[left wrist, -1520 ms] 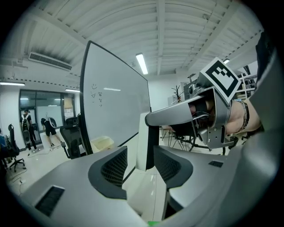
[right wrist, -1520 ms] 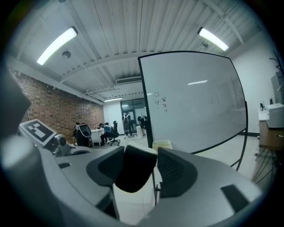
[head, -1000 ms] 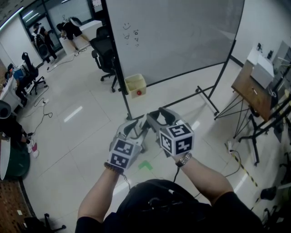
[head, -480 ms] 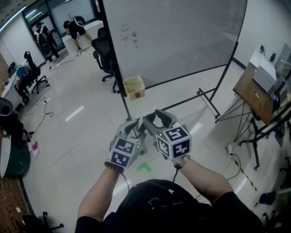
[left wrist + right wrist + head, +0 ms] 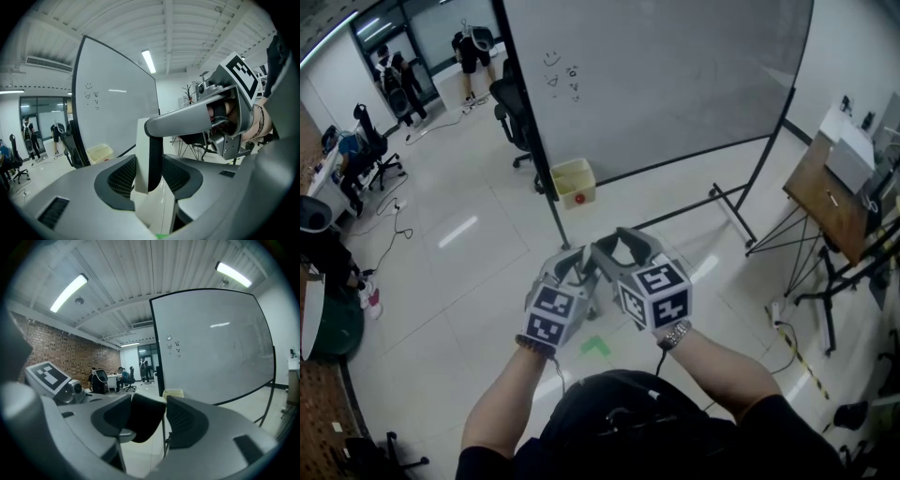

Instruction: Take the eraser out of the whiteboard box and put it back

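Observation:
I hold both grippers close together in front of my body, far from the whiteboard [image 5: 656,75]. The eraser [image 5: 142,154], a white block with a black felt side, sits in my right gripper [image 5: 623,246], which is shut on it. In the right gripper view it shows as a dark shape [image 5: 140,420] between the pads. My left gripper [image 5: 577,267] has its jaws around the same eraser. They have just been closing, and I see no firm press. The pale yellow whiteboard box [image 5: 573,181] stands on the floor at the whiteboard's foot.
The whiteboard's black stand legs [image 5: 727,202] reach out over the pale tiled floor. A black office chair [image 5: 514,117] is behind the board's left edge. A wooden table [image 5: 825,197] and tripod stands are at the right. People stand far back at the left. A green mark [image 5: 596,346] lies on the floor.
The grippers stay together in front of me. The right one's marker cube has edged slightly left, toward the left gripper. The head view has shifted a little.

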Demonstrator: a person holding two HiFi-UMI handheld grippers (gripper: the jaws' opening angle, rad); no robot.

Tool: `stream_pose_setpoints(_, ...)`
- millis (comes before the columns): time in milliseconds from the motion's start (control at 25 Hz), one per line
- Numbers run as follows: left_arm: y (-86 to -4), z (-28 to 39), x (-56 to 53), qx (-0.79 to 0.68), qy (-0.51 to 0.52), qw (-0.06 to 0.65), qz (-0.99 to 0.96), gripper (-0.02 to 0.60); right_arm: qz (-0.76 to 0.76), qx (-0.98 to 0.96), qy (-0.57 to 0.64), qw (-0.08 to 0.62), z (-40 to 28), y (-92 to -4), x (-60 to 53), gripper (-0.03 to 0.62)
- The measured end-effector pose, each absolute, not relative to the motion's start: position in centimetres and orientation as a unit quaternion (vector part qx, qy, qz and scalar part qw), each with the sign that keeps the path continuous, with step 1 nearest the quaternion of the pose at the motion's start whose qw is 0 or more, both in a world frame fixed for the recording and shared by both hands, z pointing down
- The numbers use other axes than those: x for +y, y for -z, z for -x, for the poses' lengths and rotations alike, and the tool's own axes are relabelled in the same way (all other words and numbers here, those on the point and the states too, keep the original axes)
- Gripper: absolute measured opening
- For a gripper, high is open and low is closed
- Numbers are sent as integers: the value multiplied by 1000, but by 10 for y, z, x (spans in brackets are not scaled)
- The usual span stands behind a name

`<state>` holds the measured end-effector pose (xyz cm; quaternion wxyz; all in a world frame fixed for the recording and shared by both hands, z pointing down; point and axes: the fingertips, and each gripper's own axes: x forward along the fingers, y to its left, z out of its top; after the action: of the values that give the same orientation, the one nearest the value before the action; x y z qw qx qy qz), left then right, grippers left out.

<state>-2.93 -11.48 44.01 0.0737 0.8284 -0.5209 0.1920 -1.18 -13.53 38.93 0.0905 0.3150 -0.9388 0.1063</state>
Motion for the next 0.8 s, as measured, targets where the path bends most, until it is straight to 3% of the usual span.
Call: stream_pose_setpoints(800, -441, 72, -133, -581, -181, 80, -790, 161, -323, -937, -121, 57, 10, -387, -154, 302)
